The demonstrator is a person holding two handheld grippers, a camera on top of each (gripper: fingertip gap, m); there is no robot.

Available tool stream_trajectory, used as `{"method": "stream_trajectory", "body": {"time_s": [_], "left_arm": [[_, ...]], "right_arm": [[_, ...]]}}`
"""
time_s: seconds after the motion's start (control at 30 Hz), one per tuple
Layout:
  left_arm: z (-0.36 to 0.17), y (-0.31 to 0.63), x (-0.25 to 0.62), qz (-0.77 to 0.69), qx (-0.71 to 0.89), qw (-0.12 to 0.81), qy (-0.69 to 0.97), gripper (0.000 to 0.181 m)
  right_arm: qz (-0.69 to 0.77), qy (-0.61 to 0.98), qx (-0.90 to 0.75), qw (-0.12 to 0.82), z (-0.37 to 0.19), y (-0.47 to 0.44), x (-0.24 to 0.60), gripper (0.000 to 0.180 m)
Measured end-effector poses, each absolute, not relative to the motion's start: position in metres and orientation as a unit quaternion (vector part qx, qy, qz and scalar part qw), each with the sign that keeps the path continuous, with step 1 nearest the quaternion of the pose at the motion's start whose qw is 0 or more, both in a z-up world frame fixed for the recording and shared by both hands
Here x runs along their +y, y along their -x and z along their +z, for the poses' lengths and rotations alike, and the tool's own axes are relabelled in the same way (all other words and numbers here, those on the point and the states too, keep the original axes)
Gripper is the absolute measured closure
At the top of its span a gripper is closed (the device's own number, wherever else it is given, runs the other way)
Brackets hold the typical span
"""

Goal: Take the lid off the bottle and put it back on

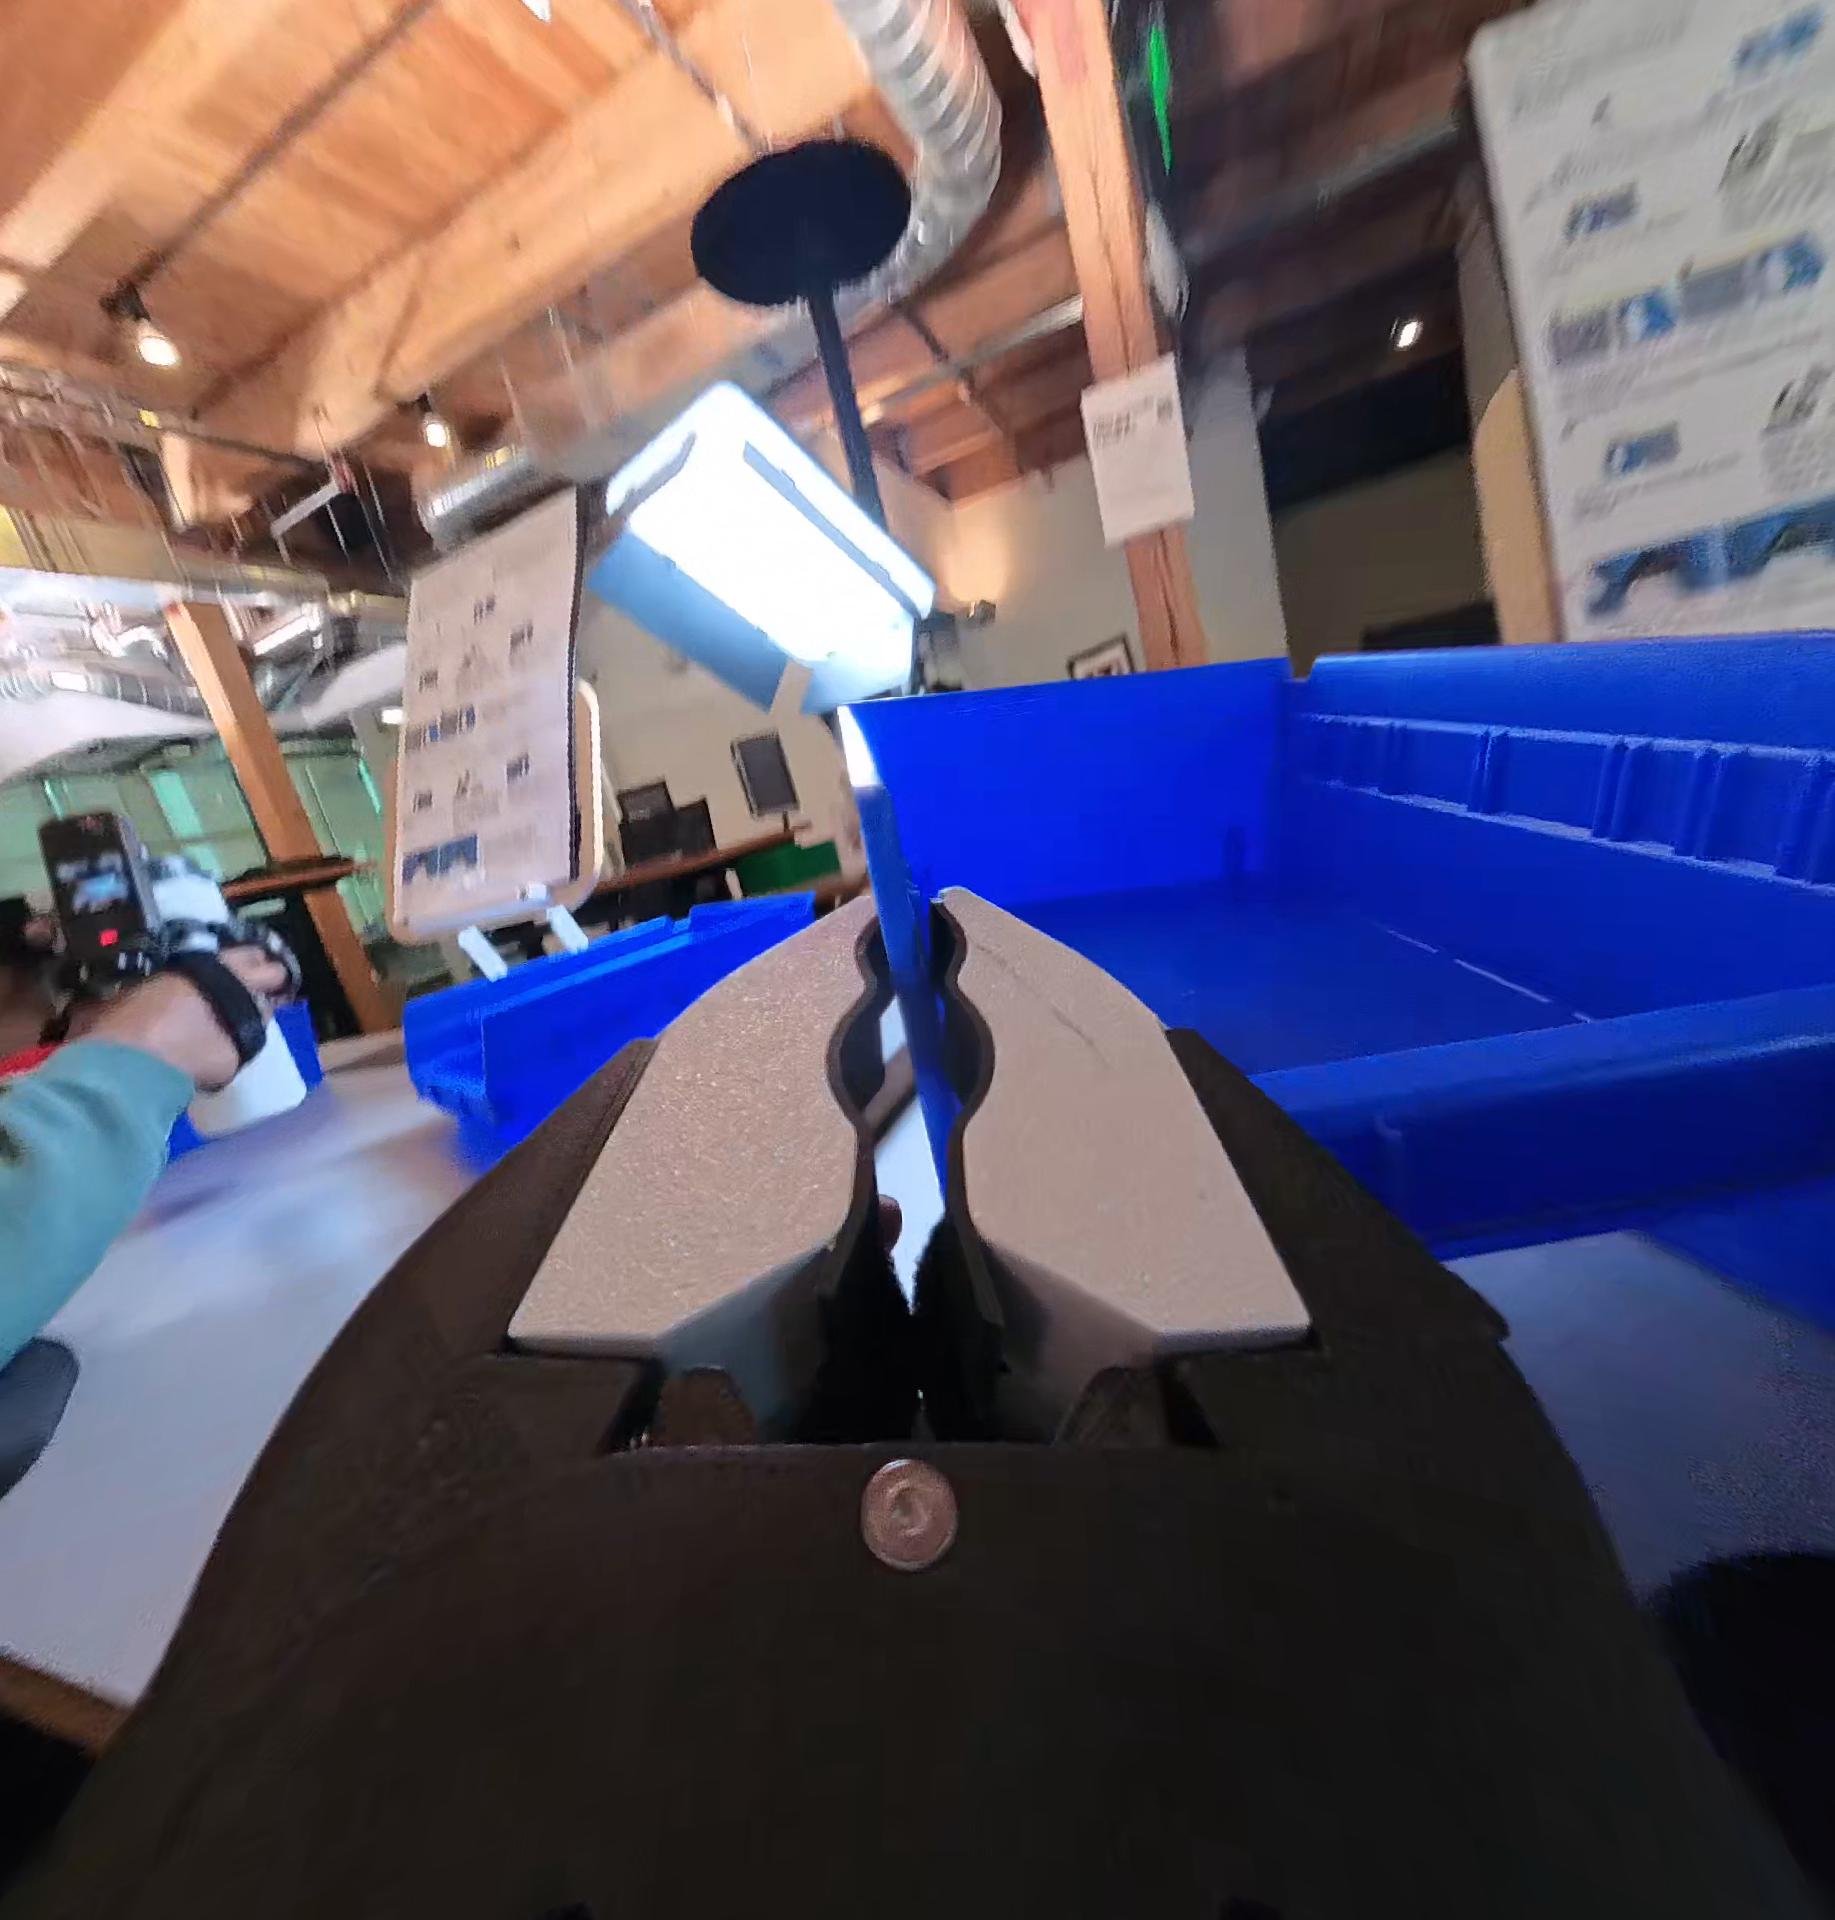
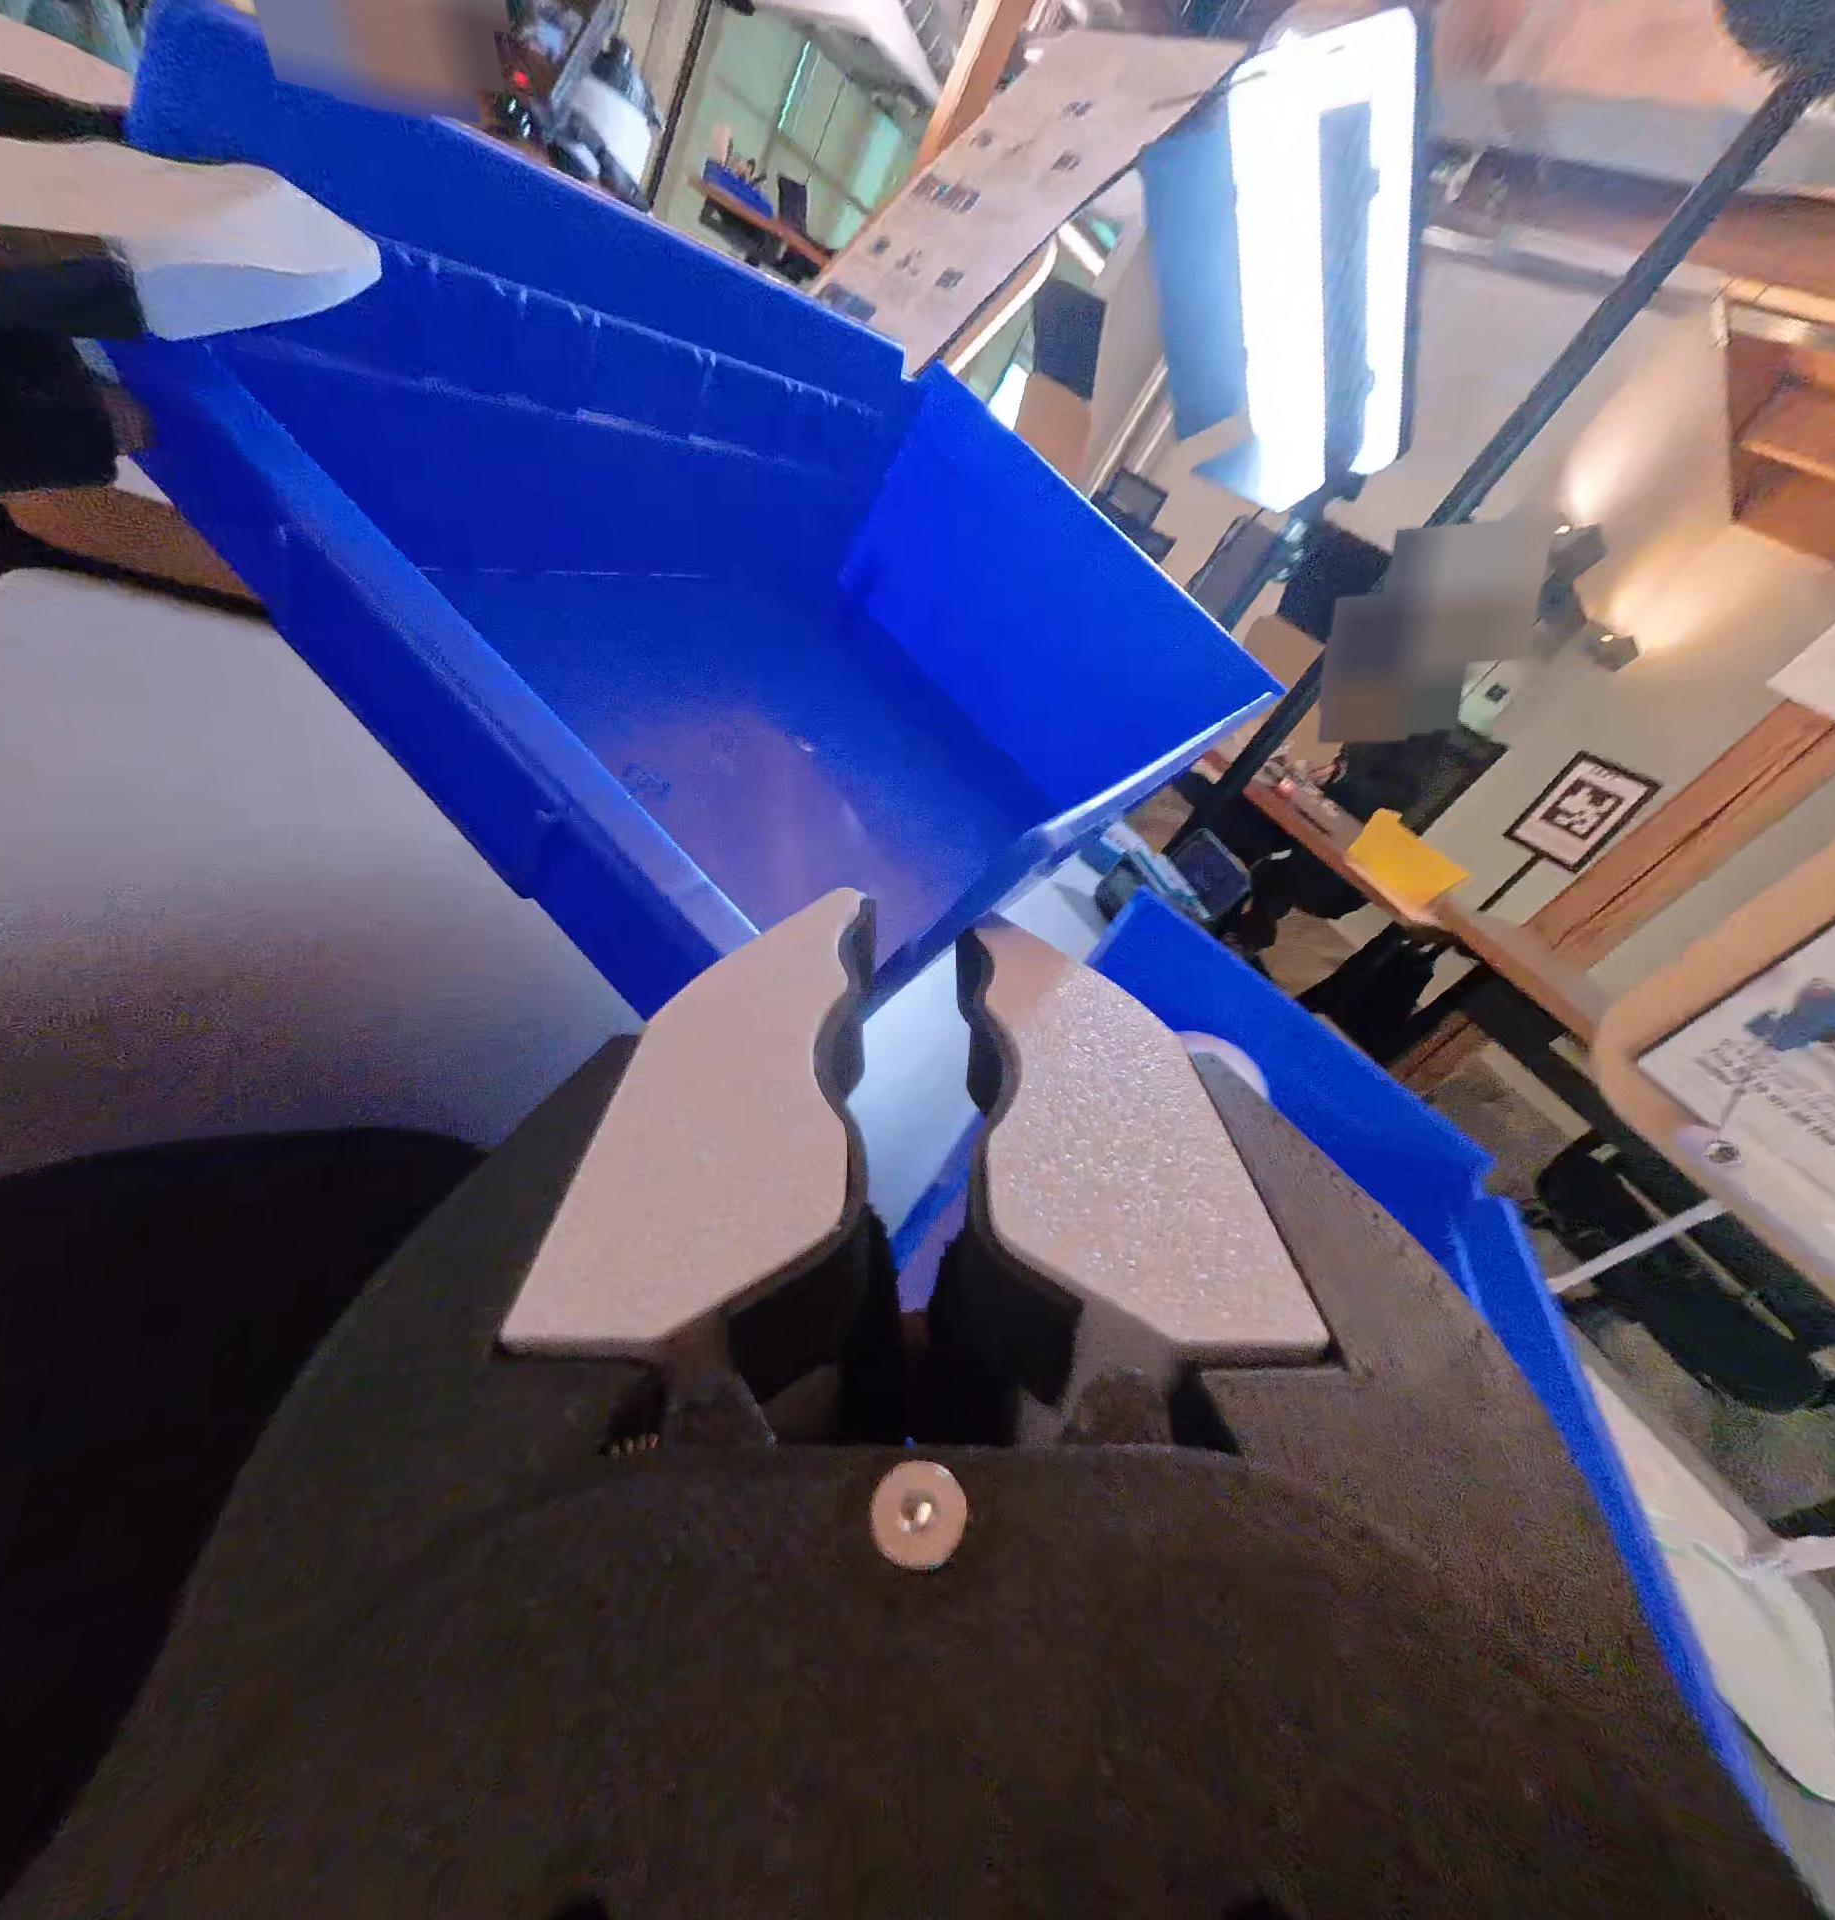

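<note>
No bottle or lid shows plainly in either view. My left gripper [image 1: 905, 920] is closed to a narrow gap on the end wall of a big blue bin [image 1: 1412, 935]. Its wall runs between the fingertips. My right gripper [image 2: 915, 930] is closed nearly as far on the rim of the same bin [image 2: 684, 520], at the other end. One finger of the left gripper [image 2: 217, 249] shows at the bin's far corner in the right wrist view. The bin is empty inside and looks tilted.
A second blue bin [image 1: 601, 997] [image 2: 1360, 1122] stands beside the first on the white table [image 1: 217, 1299], with a white rounded thing [image 2: 1219, 1055] in it. Another person's hand [image 1: 165, 1029] holds a gripper by a white container [image 1: 258, 1086]. A lamp on a stand [image 1: 767, 540] is behind. My right fingertips sit around 20 cm from my left ones.
</note>
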State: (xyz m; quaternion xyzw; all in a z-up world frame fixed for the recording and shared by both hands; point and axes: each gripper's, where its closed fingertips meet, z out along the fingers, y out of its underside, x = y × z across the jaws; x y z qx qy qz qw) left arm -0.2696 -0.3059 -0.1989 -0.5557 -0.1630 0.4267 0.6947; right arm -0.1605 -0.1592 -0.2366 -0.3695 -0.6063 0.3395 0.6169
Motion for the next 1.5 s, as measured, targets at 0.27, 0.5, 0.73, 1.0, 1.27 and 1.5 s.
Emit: {"method": "stream_trajectory", "body": {"time_s": [0.27, 0.5, 0.73, 1.0, 1.27, 1.5], "left_arm": [[-0.113, 0.167, -0.201, 0.368, -0.054, 0.788, 0.49, 0.174], [-0.113, 0.068, -0.062, 0.262, 0.016, 0.805, 0.531, 0.174], [-0.16, -0.018, 0.034, 0.191, 0.07, 0.788, 0.581, 0.173], [-0.241, -0.075, 0.089, 0.142, 0.122, 0.726, 0.662, 0.167], [-0.292, -0.086, 0.1, 0.082, 0.148, 0.664, 0.728, 0.16], [-0.301, -0.089, 0.077, 0.021, 0.178, 0.628, 0.757, 0.117]], "right_arm": [[0.278, 0.384, -0.505, 0.721, -0.16, 0.042, -0.078, 0.166], [0.178, 0.472, -0.448, 0.739, -0.155, -0.09, 0.015, 0.166], [0.126, 0.559, -0.415, 0.706, -0.201, -0.189, 0.082, 0.165], [0.154, 0.651, -0.393, 0.631, -0.281, -0.246, 0.131, 0.166], [0.155, 0.681, -0.386, 0.603, -0.312, -0.261, 0.145, 0.166], [0.157, 0.692, -0.388, 0.589, -0.318, -0.273, 0.144, 0.126]]}}
